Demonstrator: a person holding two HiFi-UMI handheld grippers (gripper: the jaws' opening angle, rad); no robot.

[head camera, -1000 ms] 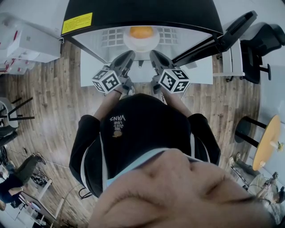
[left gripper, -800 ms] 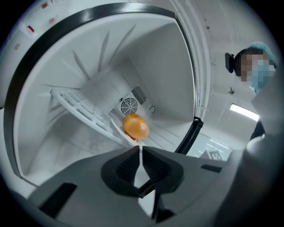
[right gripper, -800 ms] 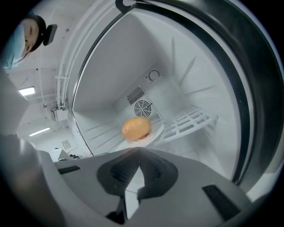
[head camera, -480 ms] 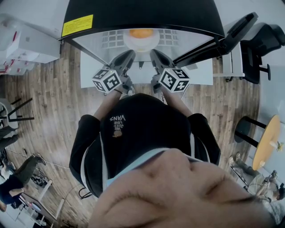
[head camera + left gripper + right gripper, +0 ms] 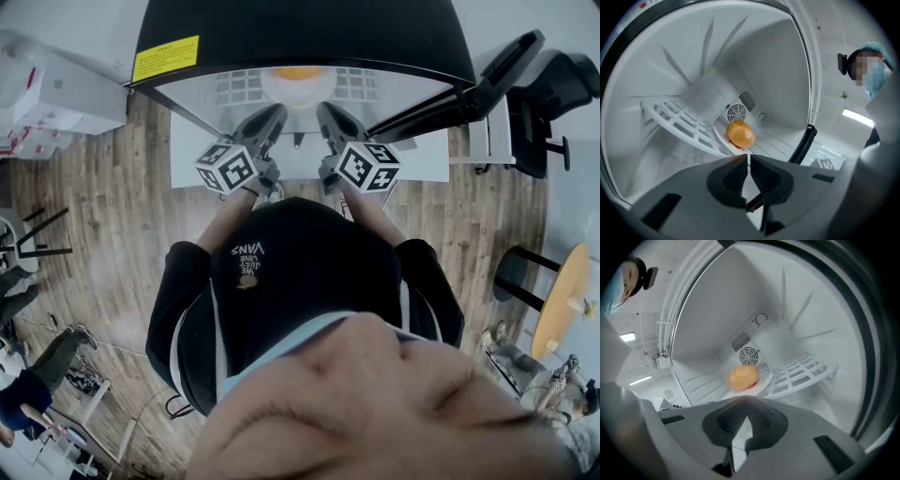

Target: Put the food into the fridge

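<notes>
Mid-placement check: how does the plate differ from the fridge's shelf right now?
The plate is solid; the shelf is an open grid of slats. The plate carries the orange food; the shelf's visible part is bare. The left gripper and the right gripper each pinch the plate's rim; nothing grips the shelf. Both are white.

Inside the fridge (image 5: 787,56), a white grid shelf (image 5: 675,119) carries a plate (image 5: 721,139) of round orange food (image 5: 740,134), just beyond the left gripper (image 5: 748,161) fingers (image 5: 735,174).
</notes>
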